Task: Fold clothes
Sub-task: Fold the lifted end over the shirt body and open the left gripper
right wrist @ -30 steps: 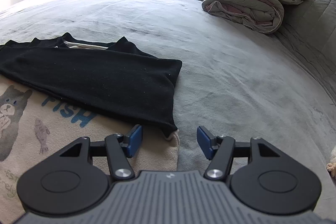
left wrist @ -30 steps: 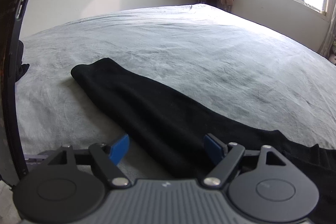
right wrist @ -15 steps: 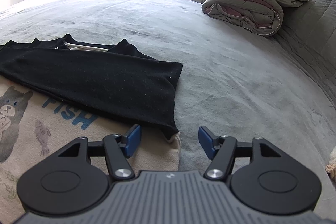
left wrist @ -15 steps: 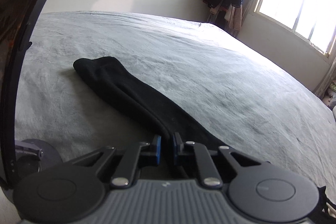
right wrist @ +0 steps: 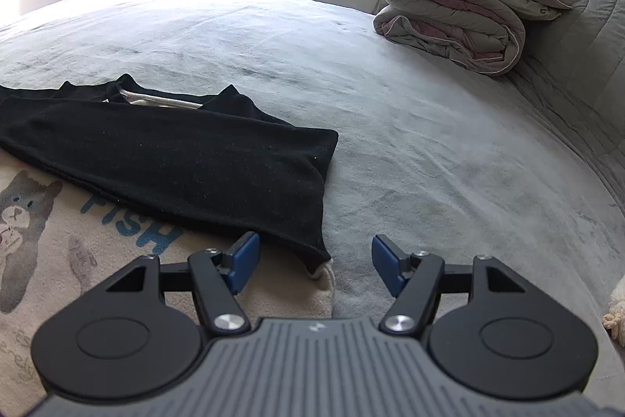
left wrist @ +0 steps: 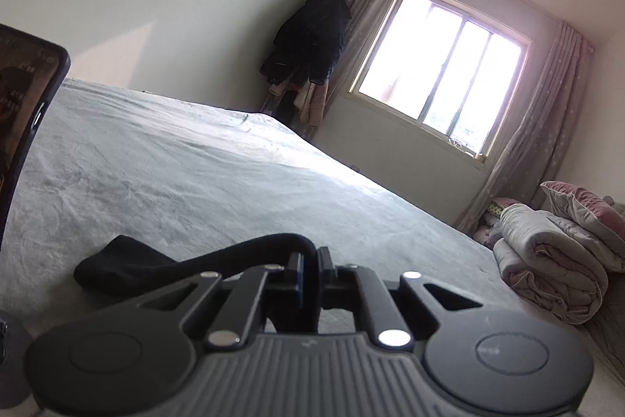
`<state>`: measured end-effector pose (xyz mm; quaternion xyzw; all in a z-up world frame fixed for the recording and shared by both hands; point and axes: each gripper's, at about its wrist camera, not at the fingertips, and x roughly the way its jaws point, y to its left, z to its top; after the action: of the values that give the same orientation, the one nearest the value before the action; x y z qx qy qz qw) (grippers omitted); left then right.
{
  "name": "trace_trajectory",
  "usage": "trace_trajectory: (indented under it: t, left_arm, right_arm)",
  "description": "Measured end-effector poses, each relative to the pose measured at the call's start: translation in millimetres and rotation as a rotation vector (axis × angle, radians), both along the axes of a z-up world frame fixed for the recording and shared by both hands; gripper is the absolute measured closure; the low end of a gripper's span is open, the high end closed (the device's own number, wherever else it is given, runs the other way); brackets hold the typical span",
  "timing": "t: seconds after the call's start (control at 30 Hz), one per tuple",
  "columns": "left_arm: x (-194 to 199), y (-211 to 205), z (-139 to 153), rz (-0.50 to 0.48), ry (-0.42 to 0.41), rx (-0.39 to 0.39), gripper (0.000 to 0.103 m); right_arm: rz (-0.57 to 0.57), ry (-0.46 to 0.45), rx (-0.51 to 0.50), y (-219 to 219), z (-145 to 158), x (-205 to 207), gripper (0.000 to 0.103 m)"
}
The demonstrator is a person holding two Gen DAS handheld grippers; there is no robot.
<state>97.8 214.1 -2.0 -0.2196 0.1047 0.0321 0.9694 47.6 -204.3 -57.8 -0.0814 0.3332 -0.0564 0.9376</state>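
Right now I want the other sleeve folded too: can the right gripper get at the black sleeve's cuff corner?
Probably yes. The right gripper is opening, nothing between its jaws, and the black sleeve ends in a corner just ahead of it, lying uncovered on the cream shirt.

A home bedroom: wide grey bed (right wrist: 390, 73), folded quilt (right wrist: 449, 22), curtained window (left wrist: 441, 81).

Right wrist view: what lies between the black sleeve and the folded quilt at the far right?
Nothing but bare grey bedspread lies between the black sleeve and the quilt. The right wrist view shows the whole stretch.
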Motion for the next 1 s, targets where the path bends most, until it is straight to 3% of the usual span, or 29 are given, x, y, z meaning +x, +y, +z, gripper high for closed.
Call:
trace_trajectory:
  t: [0.13,0.43,0.63,0.77,0.87,0.93,1.0]
  left_arm:
    - [-1.5,-23.7,0.8,-0.097,-0.029,0.032,0.097]
    - [6.4,-86.9,-17.3,-0.405,0.005,0.136,0.096]
    - [11.8,-117.6,-41.3,-0.59,0.09,0.186,0.096]
    - [22.1,-132.3,-60.4,-0.66,0.227,0.233,0.095]
    - [23.5,-133.6,-68.5,-0.679,0.283,0.228,0.086]
    - [21.7,-133.8,-66.3,-0.699,0.296,0.215,0.075]
    - [17.9,-134.2,-60.3,-0.722,0.294,0.197,0.051]
  right_arm:
    - [0.0,-0.004,0.008,0.1,1.4,-0.2,0.035]
    - [-0.002,-0.007,0.008,1.1,1.7,-0.3,0.035]
    - [-0.002,-0.004,0.011,1.8,1.1,-0.8,0.034]
    - [0.004,0.0,0.011,3.2,1.1,-1.8,0.034]
    - [0.009,-0.001,0.009,4.4,1.8,-3.2,0.034]
    - [0.011,-0.005,0.009,4.4,2.9,-4.5,0.033]
    - [0.011,-0.011,0.007,4.2,4.3,-5.5,0.032]
